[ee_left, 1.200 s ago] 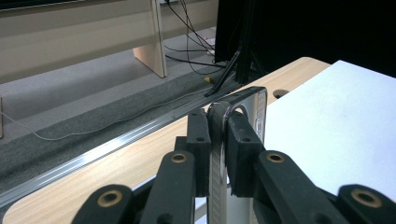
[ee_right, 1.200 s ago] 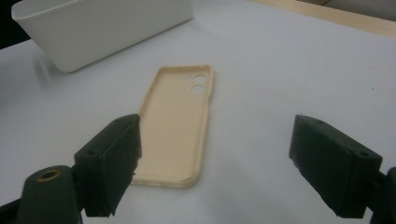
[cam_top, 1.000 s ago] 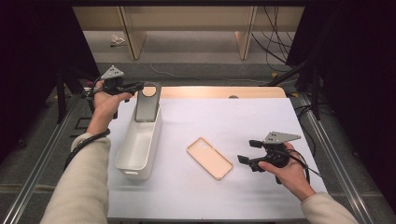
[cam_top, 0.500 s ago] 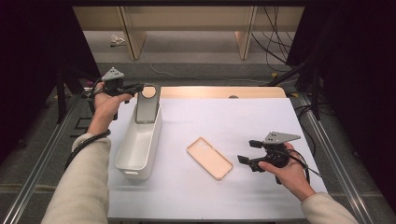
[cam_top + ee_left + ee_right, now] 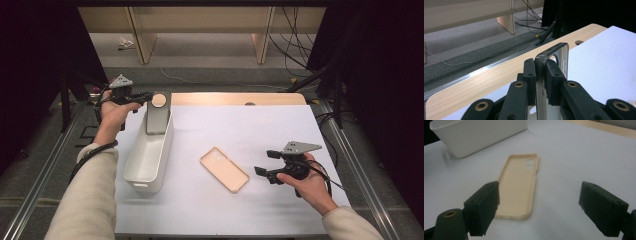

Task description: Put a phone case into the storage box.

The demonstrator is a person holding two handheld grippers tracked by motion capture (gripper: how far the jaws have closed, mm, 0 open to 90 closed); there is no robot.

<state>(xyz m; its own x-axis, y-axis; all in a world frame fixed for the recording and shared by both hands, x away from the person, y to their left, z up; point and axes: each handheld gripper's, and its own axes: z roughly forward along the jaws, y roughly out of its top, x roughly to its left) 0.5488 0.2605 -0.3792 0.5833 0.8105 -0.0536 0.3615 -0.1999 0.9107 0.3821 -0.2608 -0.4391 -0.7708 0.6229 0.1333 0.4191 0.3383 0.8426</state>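
Phone case, dark and see-through (image 5: 158,116), stands upright at the far end of the white bin (image 5: 148,159), its lower part inside the bin and its top rising above the rim. The left gripper (image 5: 145,96) has its fingers (image 5: 554,75) clenched on the upper edge of this case; the left gripper view shows the case edge pinched between both pads. The bin sits on the white sheet at the left side of the counter (image 5: 235,99). A second phone case, tan (image 5: 224,169), lies flat and open side up near the middle of the sheet, apart from the bin. The right gripper (image 5: 264,163) rests beside the tan case with fingers (image 5: 484,206) spread wide, grasping nothing.
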